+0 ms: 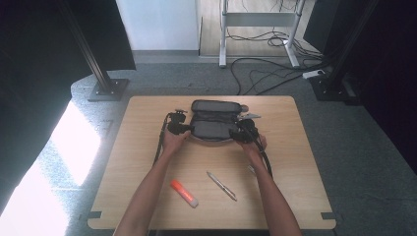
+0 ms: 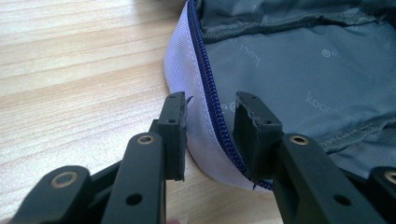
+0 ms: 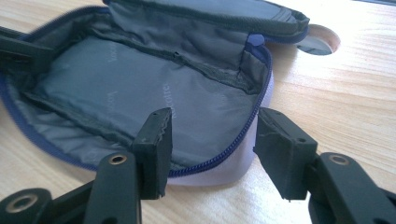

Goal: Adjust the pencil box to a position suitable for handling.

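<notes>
Both your left gripper (image 2: 210,126) and right gripper (image 3: 212,140) straddle, jaws apart, the open pencil case's (image 1: 212,118) zipped rim; lining print unreadable.

grey lining (image 2: 299,70), repeated "kocotree" print

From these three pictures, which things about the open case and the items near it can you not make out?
- Case, high view: its ends are covered by the left claw and right claw.
- Inner pocket, right gripper view: its contents are hidden by grey lining.
- Printed words on the lining, left gripper view: blurred and cut short.
- Pen and orange marker, high view: too small to read any label.
</notes>
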Motion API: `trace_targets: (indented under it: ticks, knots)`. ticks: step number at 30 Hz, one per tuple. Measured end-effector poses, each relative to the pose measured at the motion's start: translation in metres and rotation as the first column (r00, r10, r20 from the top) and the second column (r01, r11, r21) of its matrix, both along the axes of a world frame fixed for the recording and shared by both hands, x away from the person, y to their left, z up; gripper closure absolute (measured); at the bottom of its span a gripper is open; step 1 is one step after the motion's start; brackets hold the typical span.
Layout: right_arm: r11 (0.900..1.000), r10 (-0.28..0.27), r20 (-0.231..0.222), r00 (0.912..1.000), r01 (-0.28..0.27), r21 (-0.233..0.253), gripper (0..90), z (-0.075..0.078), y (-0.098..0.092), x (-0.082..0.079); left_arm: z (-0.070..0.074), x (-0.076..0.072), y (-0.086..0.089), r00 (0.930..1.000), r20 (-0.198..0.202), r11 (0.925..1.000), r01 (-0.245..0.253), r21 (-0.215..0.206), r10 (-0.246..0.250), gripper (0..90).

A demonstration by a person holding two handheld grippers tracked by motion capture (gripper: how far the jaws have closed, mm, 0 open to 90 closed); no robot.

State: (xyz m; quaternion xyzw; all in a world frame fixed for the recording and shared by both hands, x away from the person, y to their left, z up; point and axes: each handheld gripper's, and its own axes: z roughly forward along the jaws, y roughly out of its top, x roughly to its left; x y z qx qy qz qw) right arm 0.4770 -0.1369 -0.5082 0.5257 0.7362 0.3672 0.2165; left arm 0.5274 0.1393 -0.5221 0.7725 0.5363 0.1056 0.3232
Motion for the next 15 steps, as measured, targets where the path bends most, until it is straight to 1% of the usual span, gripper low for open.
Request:
trace_targets:
  ticks: [3,4,9,10,13,15]
  knots:
    - [1.000,-0.013,-0.016,0.9998,0.013,-0.022,47.8,-0.005,0.002,0.006,0.000,0.000,-0.001,1.0000,-0.002,1.0000,0.000,0.005,0.000,65.7]
    - [1.000,-0.020,-0.024,0.9995,0.020,-0.024,48.5,-0.007,0.002,0.008,0.000,0.000,0.000,1.0000,-0.002,1.0000,0.000,0.004,0.000,65.8]
    - [0.999,-0.025,-0.035,0.9991,0.024,-0.034,50.7,-0.012,0.002,0.011,-0.001,0.000,-0.001,1.0000,-0.005,1.0000,-0.002,0.008,0.002,66.0]
    - [0.999,-0.029,-0.046,0.9986,0.027,-0.041,51.5,-0.015,0.002,0.012,-0.001,0.000,-0.001,1.0000,-0.007,0.9999,0.000,0.012,0.000,66.1]
    - [0.999,-0.031,-0.052,0.9982,0.028,-0.041,53.9,-0.017,0.002,0.013,-0.002,0.000,-0.001,1.0000,-0.008,0.9999,0.000,0.015,0.000,66.3]
    - [0.998,-0.034,-0.069,0.9970,0.030,-0.056,57.6,-0.021,0.003,0.015,-0.002,0.000,0.000,0.9999,-0.011,0.9999,0.000,0.016,0.000,66.5]
